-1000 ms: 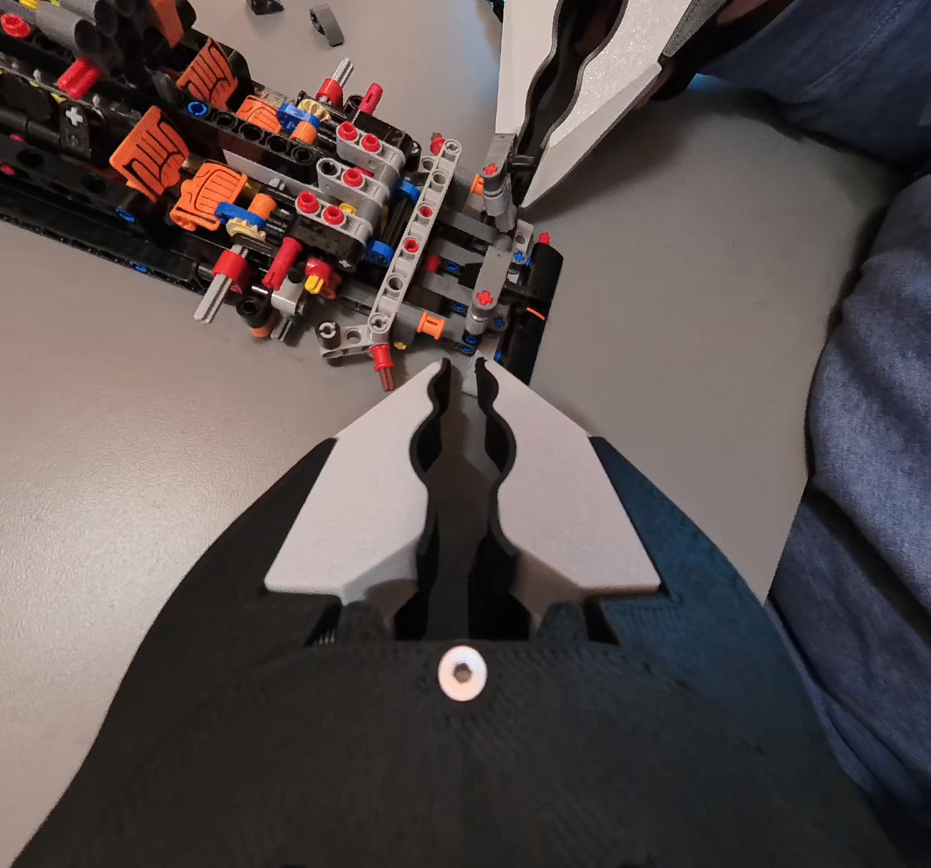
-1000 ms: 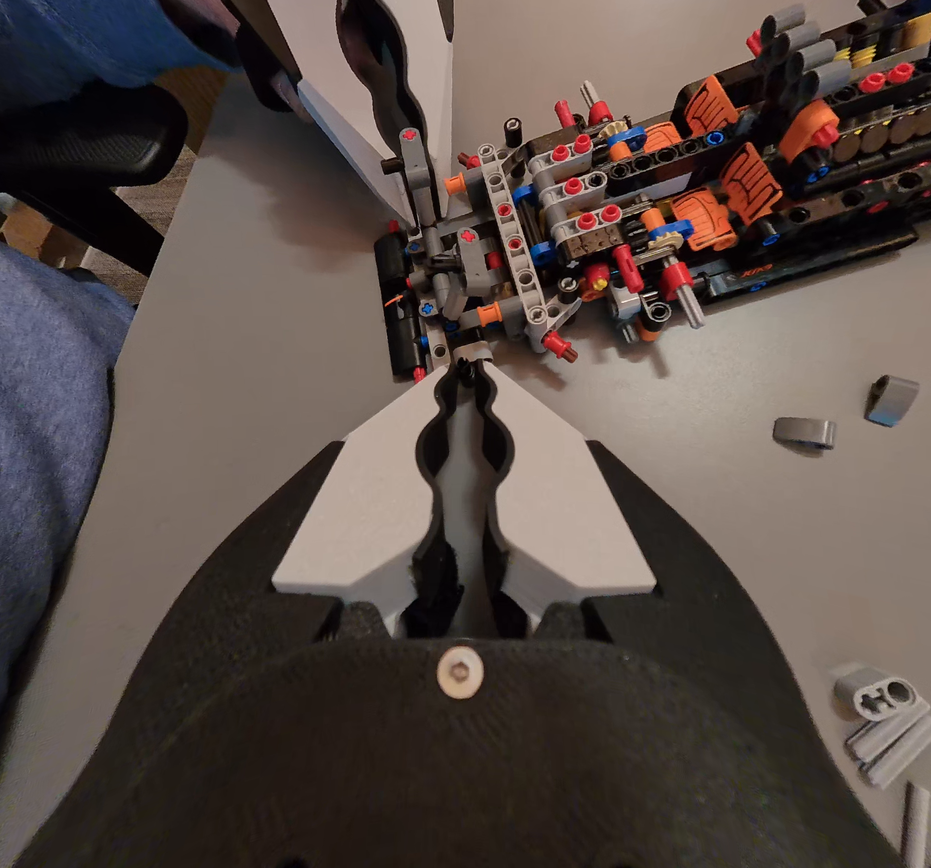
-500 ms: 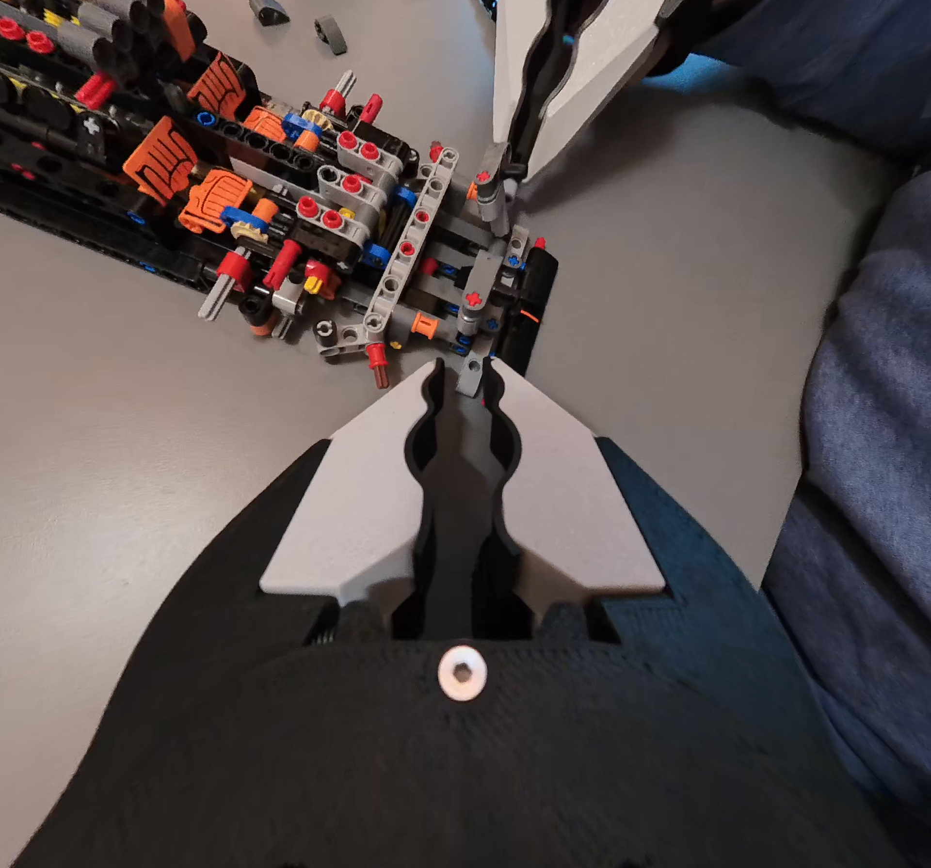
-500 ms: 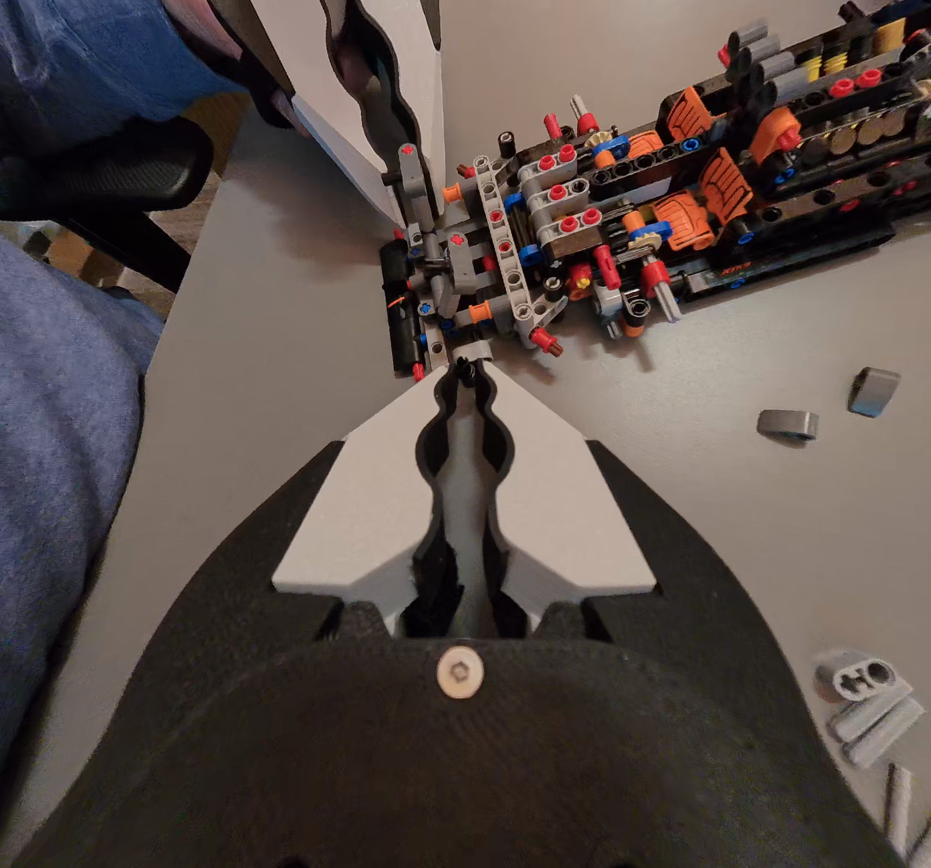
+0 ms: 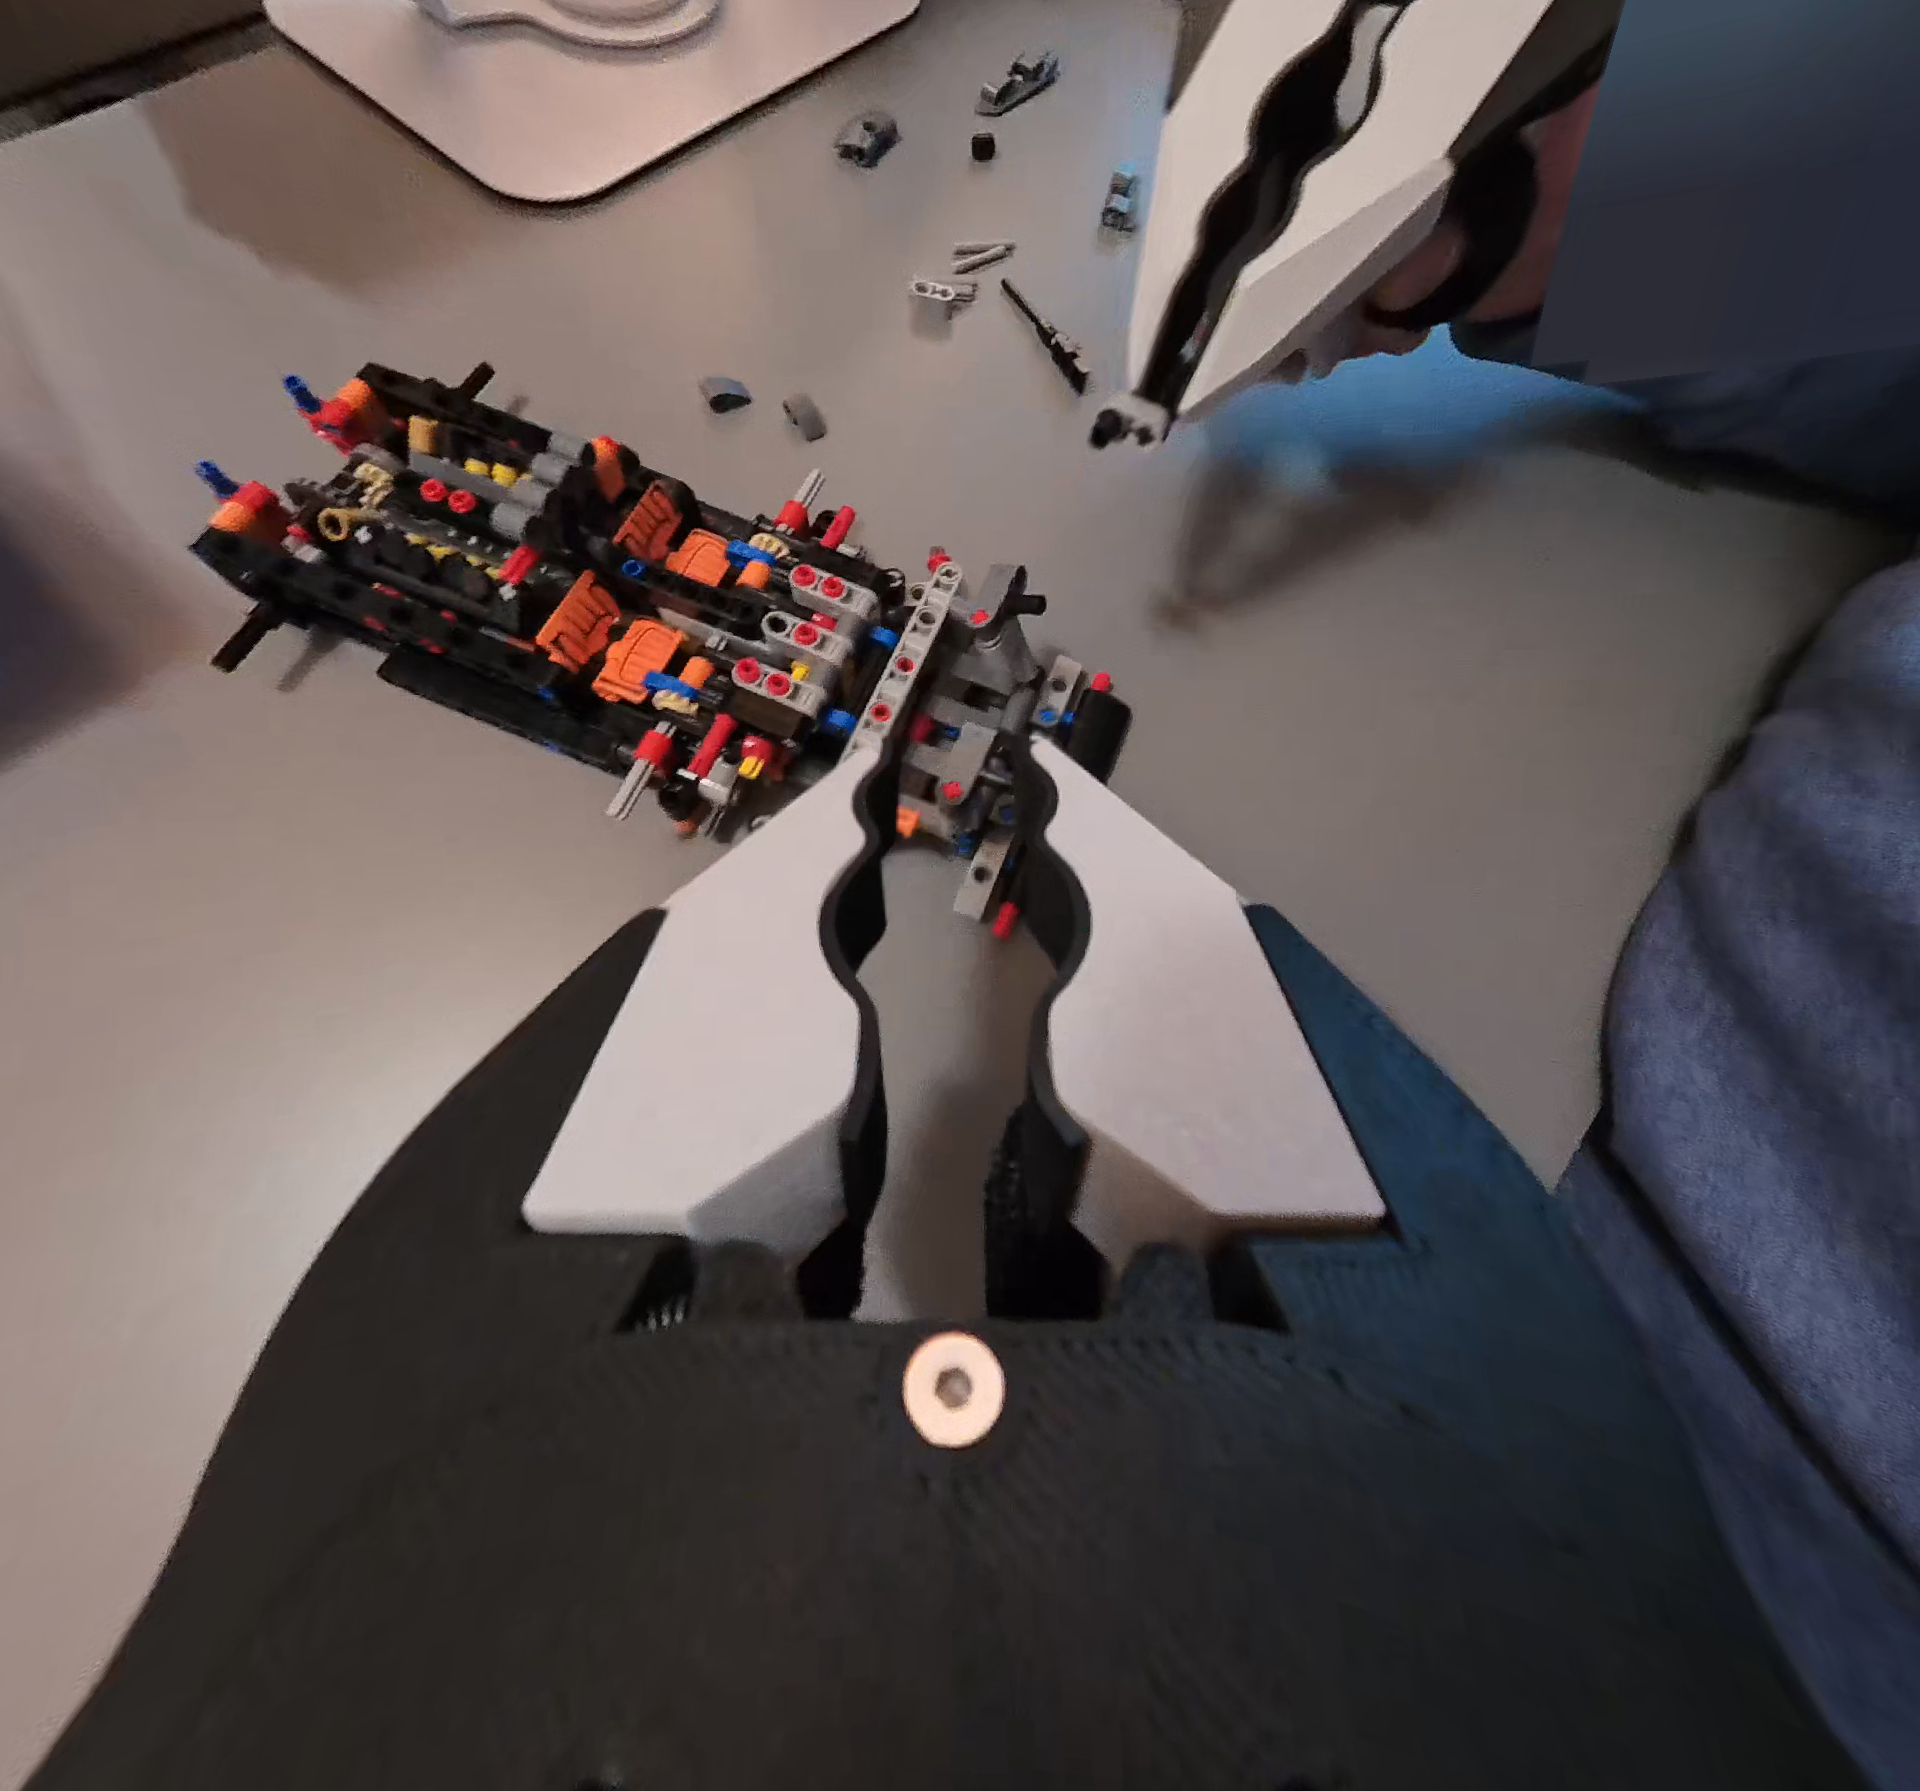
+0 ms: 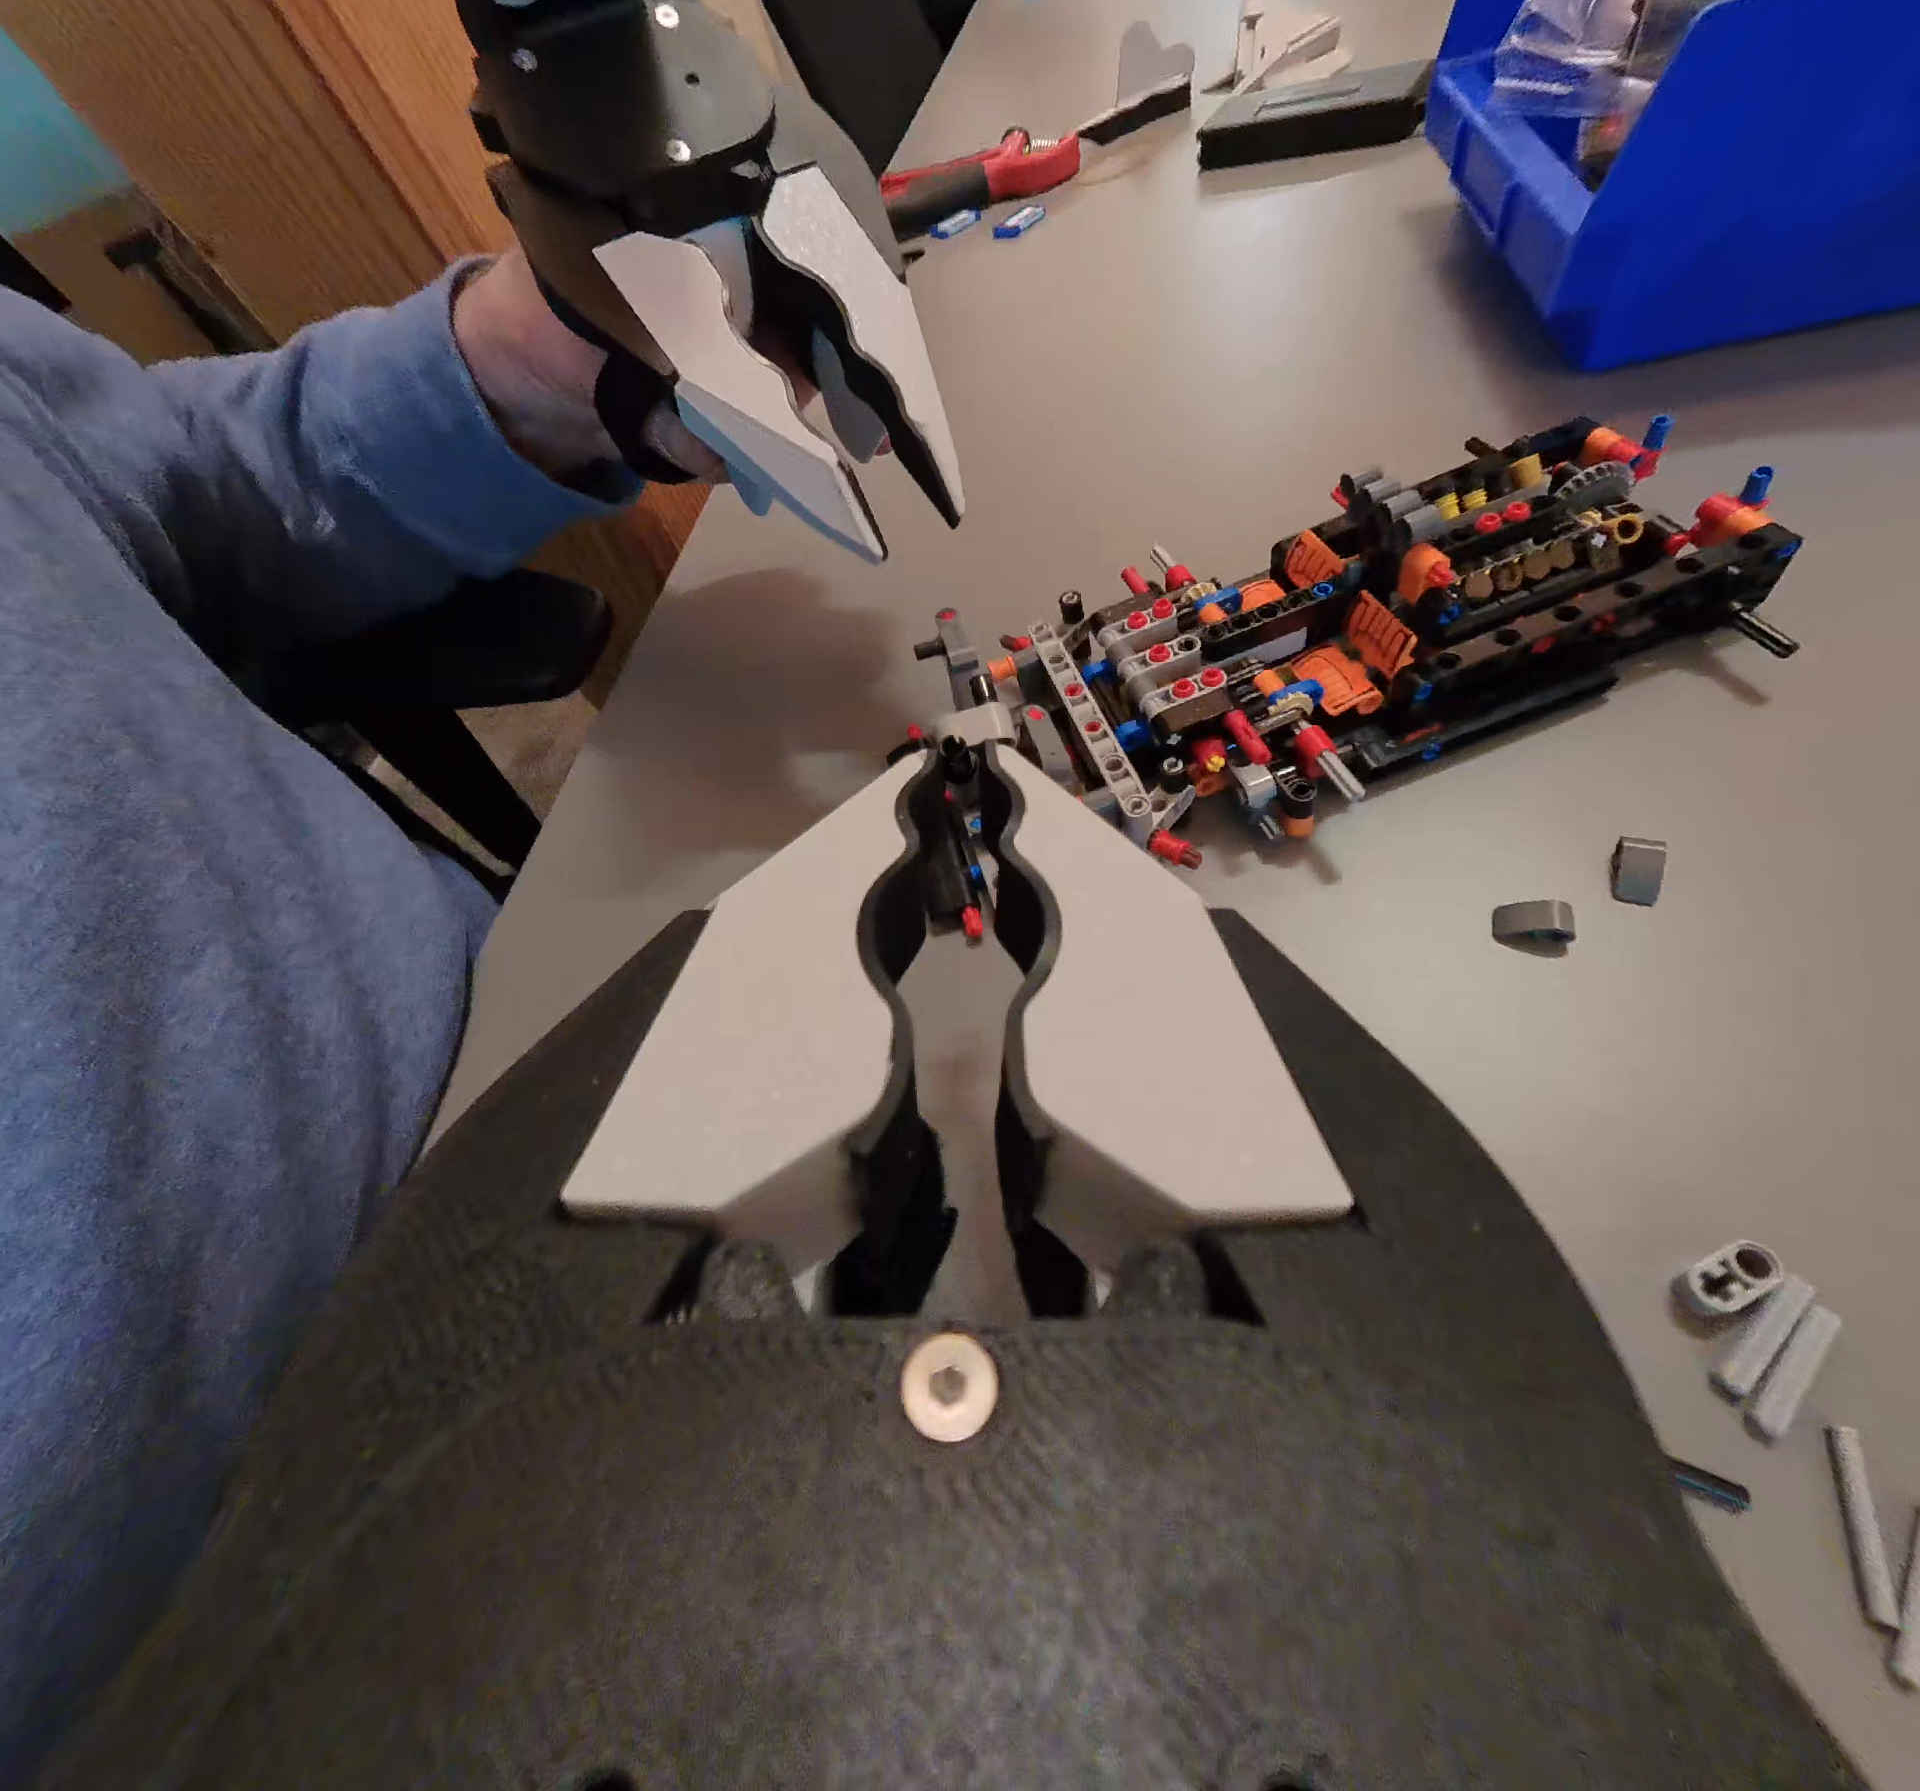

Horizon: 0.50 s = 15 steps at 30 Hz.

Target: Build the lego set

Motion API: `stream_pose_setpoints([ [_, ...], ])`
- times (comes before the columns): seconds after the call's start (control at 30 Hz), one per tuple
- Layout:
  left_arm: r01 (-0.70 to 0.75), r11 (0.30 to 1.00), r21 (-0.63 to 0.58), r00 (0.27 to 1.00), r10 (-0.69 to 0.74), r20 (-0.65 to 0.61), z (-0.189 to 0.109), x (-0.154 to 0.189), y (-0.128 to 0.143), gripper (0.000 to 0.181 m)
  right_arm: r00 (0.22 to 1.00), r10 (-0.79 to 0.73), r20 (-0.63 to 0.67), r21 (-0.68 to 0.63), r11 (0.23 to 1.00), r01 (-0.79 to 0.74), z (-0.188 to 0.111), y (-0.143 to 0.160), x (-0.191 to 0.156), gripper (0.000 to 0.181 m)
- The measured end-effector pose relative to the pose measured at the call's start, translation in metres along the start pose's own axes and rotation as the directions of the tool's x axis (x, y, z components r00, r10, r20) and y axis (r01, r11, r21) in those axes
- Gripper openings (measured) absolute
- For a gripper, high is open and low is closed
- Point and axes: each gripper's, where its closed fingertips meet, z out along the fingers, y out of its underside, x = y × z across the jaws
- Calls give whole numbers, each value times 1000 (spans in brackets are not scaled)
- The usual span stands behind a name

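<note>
Right wrist view: right gripper clamped on a small grey connector, lifted just off the near end of the lego chassis lying on the grey table. Left gripper parted, empty, above that end. Best to line the connector's pin up squarely, brace the chassis, then press.

Both grippers lifted off lego model. Left gripper released, fingers apart, empty, model below tips. Right gripper raised, small grey piece pinched at fingertips.
</note>
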Motion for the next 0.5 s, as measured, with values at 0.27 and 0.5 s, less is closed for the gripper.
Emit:
stream_pose_setpoints([
  [0.27, -7, 994, 106, 999, 11, -42, -1, 25, -29, 16, 998, 20, 54, 186, 982, -30, -6, -27, -15, 4],
  [0.5, 34, 979, 201, 983, 4, -184, 11, 52, -63, 17, 998, -1, 62, 299, 954, -17, -11, -44, -22, 4],
])
